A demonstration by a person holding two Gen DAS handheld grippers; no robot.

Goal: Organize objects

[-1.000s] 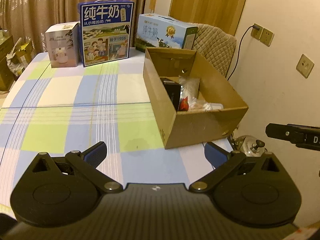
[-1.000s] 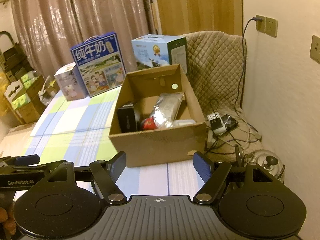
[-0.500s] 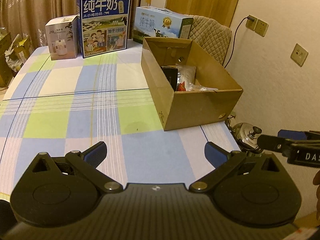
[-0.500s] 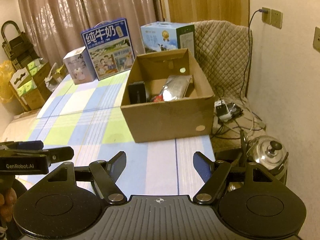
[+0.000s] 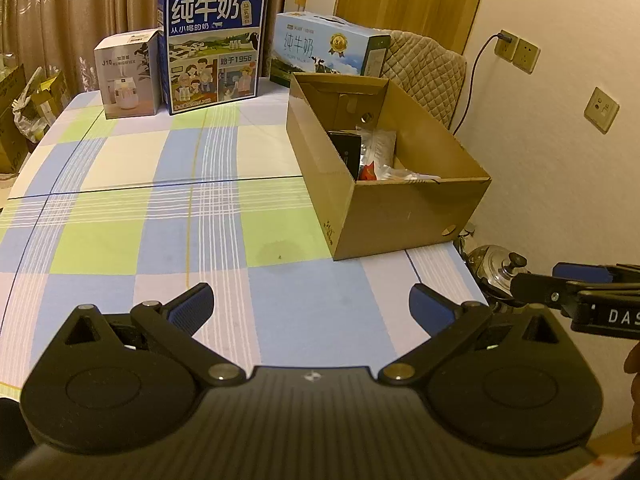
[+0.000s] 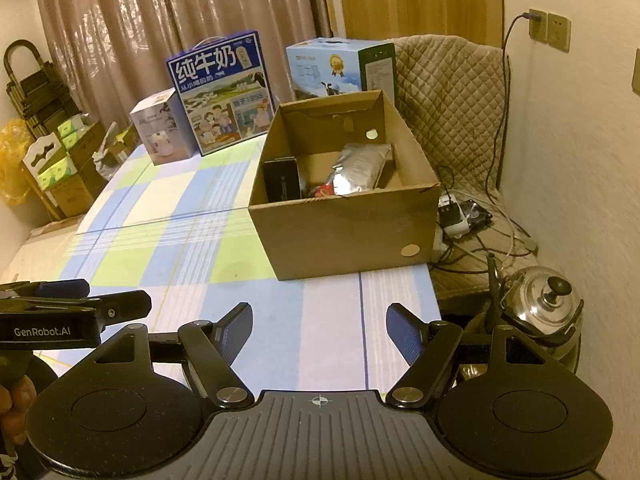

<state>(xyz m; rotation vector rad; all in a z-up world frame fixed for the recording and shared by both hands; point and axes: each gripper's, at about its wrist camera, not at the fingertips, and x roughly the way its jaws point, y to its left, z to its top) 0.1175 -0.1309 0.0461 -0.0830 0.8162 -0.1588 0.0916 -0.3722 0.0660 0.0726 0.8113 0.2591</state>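
The open cardboard box stands ahead of both grippers, its long axis running away from them, nearer the right gripper than the left gripper. Both have jaws wide apart, holding nothing. Inside lie a crinkled silver foil pouch and a matte black box (upright).

We're looking at a cardboard box sitting on the table at its right edge, with a small carton at the left inside it and a foil pouch lying right of that. Three packages are standing along the far edge: humidifier box leftmost, tall milk carton in the middle, another milk case just behind the cardboard box. A kettle is sitting off the table's near right corner.
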